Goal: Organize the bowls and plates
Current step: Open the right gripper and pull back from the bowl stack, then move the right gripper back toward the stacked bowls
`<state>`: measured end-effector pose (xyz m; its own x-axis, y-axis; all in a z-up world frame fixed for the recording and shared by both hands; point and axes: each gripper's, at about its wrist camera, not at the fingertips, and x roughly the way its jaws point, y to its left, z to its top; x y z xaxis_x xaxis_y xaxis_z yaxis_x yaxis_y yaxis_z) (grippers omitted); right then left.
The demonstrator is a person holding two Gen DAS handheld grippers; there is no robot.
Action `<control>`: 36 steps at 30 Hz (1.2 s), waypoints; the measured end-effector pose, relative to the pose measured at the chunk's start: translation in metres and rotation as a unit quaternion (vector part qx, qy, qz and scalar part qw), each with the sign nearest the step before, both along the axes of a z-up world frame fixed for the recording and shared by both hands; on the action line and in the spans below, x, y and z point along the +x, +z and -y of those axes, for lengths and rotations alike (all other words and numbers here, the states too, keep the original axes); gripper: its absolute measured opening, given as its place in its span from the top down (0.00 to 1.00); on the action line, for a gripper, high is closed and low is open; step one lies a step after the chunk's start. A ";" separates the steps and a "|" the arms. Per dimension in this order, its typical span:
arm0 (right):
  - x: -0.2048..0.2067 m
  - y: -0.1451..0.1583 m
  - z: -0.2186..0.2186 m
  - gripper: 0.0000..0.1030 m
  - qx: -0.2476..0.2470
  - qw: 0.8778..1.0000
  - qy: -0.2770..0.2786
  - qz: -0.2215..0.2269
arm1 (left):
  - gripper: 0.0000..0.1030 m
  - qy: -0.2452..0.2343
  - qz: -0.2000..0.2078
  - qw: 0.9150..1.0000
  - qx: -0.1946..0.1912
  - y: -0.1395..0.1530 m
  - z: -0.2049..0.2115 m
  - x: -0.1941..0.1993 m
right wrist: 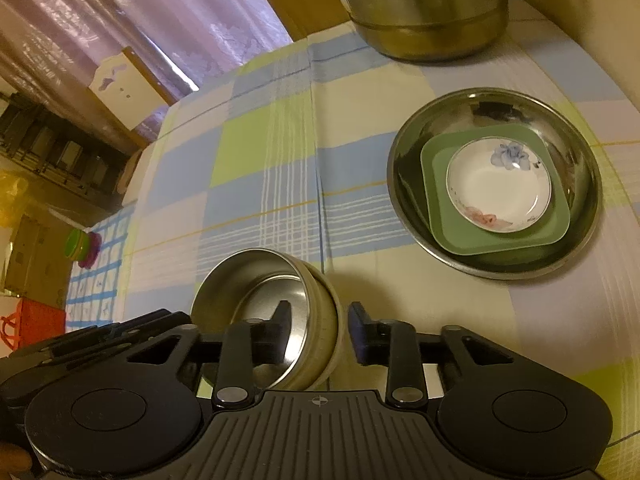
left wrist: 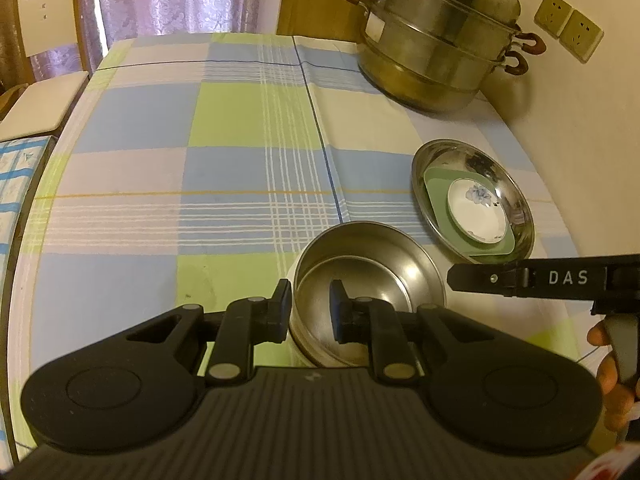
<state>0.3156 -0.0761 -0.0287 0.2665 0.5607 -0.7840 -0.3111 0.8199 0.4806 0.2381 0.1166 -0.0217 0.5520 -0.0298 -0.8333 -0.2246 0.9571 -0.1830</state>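
A small steel bowl with a cream outer wall [left wrist: 370,276] [right wrist: 260,292] sits tilted on the checked tablecloth. My left gripper [left wrist: 310,312] straddles its left rim, one finger outside and one inside, with a gap at the wall. My right gripper [right wrist: 318,334] straddles its right rim the same way, jaws apart. A wide steel basin [left wrist: 516,200] [right wrist: 576,152] to the right holds a green square plate [left wrist: 440,194] [right wrist: 436,176] with a white flowered dish [left wrist: 478,210] [right wrist: 498,184] on top.
A tall stacked steel steamer pot [left wrist: 436,36] [right wrist: 428,12] stands at the table's far right by the wall. A white chair [left wrist: 40,48] stands at the far left edge. The right gripper's body [left wrist: 552,278] shows at right in the left wrist view.
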 end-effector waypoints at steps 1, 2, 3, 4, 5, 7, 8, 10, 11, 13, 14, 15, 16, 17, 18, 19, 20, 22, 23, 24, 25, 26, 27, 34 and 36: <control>-0.001 0.001 0.002 0.67 0.003 1.000 0.001 0.001 | 0.83 0.001 0.001 1.000 -0.001 0.001 0.001 -0.003; -0.002 0.001 0.004 0.66 0.006 1.000 0.003 0.003 | 0.83 0.002 0.001 1.000 -0.001 0.003 0.002 -0.006; -0.005 0.002 0.007 0.66 0.009 1.000 0.005 0.006 | 0.83 0.002 0.002 1.000 0.000 0.004 0.003 -0.009; -0.007 0.003 0.009 0.65 0.010 1.000 0.007 0.009 | 0.83 0.003 0.003 1.000 0.002 0.006 0.004 -0.013; -0.009 0.004 0.012 0.65 0.012 1.000 0.010 0.013 | 0.83 0.003 0.005 1.000 0.004 0.008 0.006 -0.017; -0.016 0.006 0.019 0.63 0.020 0.999 0.016 0.024 | 0.83 0.004 0.008 1.000 0.008 0.012 0.009 -0.026; -0.020 0.007 0.023 0.62 0.025 0.999 0.018 0.029 | 0.83 0.004 0.010 1.000 0.009 0.014 0.012 -0.032; -0.028 0.011 0.031 0.61 0.031 0.998 0.023 0.041 | 0.83 0.005 0.012 1.000 0.011 0.017 0.016 -0.041; -0.033 0.013 0.035 0.61 0.032 0.998 0.024 0.049 | 0.83 0.005 0.012 1.000 0.012 0.019 0.019 -0.047; -0.044 0.016 0.045 0.61 0.032 0.997 0.028 0.063 | 0.83 0.006 0.012 1.000 0.015 0.021 0.025 -0.059; -0.048 0.018 0.049 0.61 0.031 0.997 0.030 0.067 | 0.83 0.007 0.012 1.000 0.016 0.022 0.028 -0.065; -0.054 0.020 0.053 0.61 0.029 0.996 0.033 0.071 | 0.83 0.009 0.011 1.000 0.017 0.023 0.032 -0.072; -0.059 0.021 0.057 0.61 0.027 0.996 0.038 0.074 | 0.83 0.010 0.011 1.000 0.017 0.024 0.035 -0.077; -0.065 0.022 0.061 0.60 0.024 0.996 0.043 0.077 | 0.83 0.012 0.010 1.000 0.016 0.024 0.040 -0.083; -0.072 0.023 0.065 0.60 0.022 0.995 0.048 0.080 | 0.83 0.013 0.008 1.000 0.014 0.024 0.043 -0.090; -0.077 0.023 0.070 0.60 0.020 0.995 0.053 0.083 | 0.83 0.014 0.006 1.000 0.012 0.024 0.047 -0.095; -0.083 0.022 0.074 0.60 0.018 0.995 0.057 0.084 | 0.83 0.015 0.004 1.000 0.012 0.023 0.051 -0.101; -0.094 0.019 0.083 0.60 0.014 0.994 0.065 0.082 | 0.83 0.019 0.000 1.000 0.013 0.022 0.058 -0.113; -0.100 0.017 0.088 0.60 0.012 0.994 0.067 0.081 | 0.83 0.020 -0.002 1.000 0.014 0.021 0.062 -0.119; -0.105 0.016 0.093 0.60 0.010 0.994 0.069 0.080 | 0.83 0.021 -0.005 1.000 0.015 0.020 0.066 -0.124; -0.108 0.014 0.097 0.59 0.009 0.994 0.071 0.079 | 0.83 0.023 -0.008 1.000 0.013 0.018 0.069 -0.130; -0.113 0.012 0.101 0.59 0.006 0.994 0.074 0.077 | 0.83 0.025 -0.011 1.000 0.011 0.017 0.073 -0.134; -0.117 0.009 0.105 0.59 0.003 0.994 0.075 0.074 | 0.83 0.027 -0.014 0.999 0.009 0.015 0.077 -0.140; -0.138 -0.003 0.126 0.58 -0.015 0.993 0.094 0.067 | 0.83 0.035 -0.030 0.999 0.001 0.003 0.102 -0.166; -0.145 -0.006 0.131 0.58 -0.025 0.992 0.101 0.074 | 0.83 0.039 -0.031 0.999 0.001 0.001 0.109 -0.172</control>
<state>0.1709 -0.2071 -0.0344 0.2658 0.5754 -0.7735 -0.5360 0.7551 0.3775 0.0660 0.0079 -0.0207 0.5005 0.0129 -0.8656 -0.3084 0.9370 -0.1643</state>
